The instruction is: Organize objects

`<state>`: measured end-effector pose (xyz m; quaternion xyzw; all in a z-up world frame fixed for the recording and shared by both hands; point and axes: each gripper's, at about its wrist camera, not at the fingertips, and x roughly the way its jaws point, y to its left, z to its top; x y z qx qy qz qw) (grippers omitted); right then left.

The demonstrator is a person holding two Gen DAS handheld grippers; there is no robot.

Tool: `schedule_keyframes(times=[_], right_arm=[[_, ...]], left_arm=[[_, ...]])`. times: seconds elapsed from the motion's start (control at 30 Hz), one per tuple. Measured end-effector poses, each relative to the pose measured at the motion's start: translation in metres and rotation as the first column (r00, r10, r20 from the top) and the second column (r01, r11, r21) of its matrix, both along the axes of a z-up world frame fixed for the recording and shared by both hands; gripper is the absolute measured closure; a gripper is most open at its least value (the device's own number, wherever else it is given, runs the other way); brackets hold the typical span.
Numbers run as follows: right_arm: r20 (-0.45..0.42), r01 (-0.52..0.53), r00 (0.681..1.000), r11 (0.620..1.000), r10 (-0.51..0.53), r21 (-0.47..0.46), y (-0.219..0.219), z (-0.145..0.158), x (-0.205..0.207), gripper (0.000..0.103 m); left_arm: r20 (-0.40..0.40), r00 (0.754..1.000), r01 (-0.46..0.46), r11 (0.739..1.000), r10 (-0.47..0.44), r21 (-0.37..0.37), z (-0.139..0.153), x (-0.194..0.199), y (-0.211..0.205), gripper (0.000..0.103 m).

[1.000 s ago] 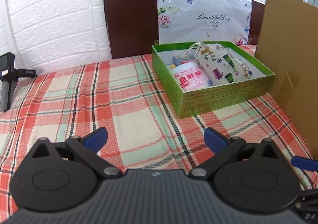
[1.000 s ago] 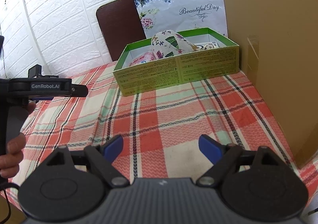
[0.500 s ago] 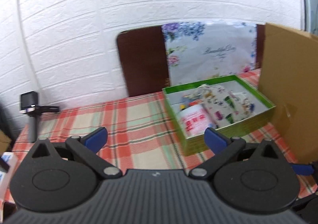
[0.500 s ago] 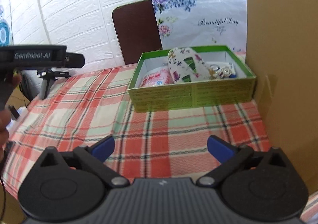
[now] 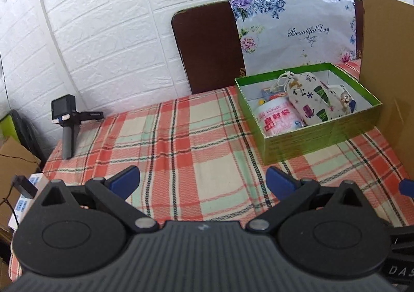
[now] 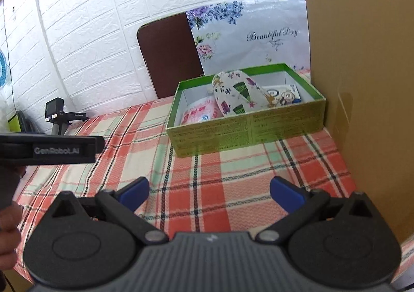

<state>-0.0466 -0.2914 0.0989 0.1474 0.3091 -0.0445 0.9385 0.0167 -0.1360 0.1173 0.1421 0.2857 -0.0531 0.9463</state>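
Observation:
A green box sits at the far right of the plaid tablecloth. Inside it lie a patterned drawstring pouch, a pink-and-white packet and small items at its far end. My left gripper is open over the cloth, well short of the box, nothing between its blue fingertips. My right gripper is open too, empty, in front of the box's near wall. The left gripper's body, held by a hand, shows at the left of the right wrist view.
A tall cardboard panel stands right of the box. A floral bag and dark chair back lean at the white brick wall. A small camera on a handle stands at the table's left corner. Boxes lie beyond that edge.
Both grippers have risen and drawn back from the box, so more wall and table show. The left view tilted upward. Right jaws spread slightly wider.

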Motion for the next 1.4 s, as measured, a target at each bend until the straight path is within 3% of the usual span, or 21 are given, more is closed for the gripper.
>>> schedule_keyframes(times=[0.83,1.4], right_arm=[[0.007,0.042,0.999,0.998,-0.042,-0.041,-0.006,-0.008,0.007,0.000],[0.003,0.045,0.999,0.998,-0.045,-0.048,-0.005,-0.010,0.011,0.000]], left_arm=[[-0.118,0.993,0.016,0.999,-0.022,-0.051,-0.020,0.015,-0.001,0.000],[-0.142,0.989,0.026,0.997,-0.036,-0.070,-0.025,0.014,0.004,0.000]])
